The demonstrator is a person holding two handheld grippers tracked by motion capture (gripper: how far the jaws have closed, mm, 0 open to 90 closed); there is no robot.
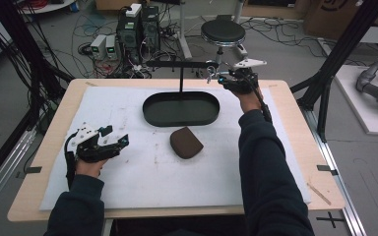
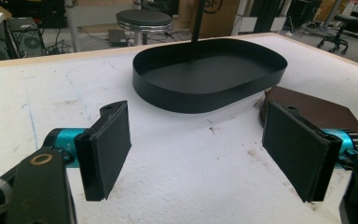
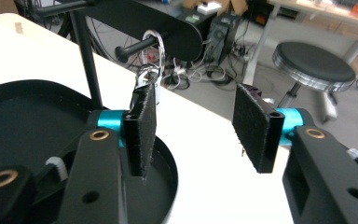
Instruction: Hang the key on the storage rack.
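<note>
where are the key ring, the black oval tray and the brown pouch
key ring (image 3: 154, 46), right gripper view, on the silver loop hanging from the stand's peg
black oval tray (image 1: 150, 114), high view, on its left rim
brown pouch (image 1: 186, 142), high view, on the middle of its top face

black tray (image 1: 181, 119), brown pouch (image 1: 186, 142) (silver key ring (image 3: 152, 44))

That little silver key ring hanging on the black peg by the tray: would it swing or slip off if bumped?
The silver key ring hangs loosely over the black peg, so it would probably swing. Thin metal looks light and stiff. The peg's end appears open, so a sideways nudge might slide it off.
</note>
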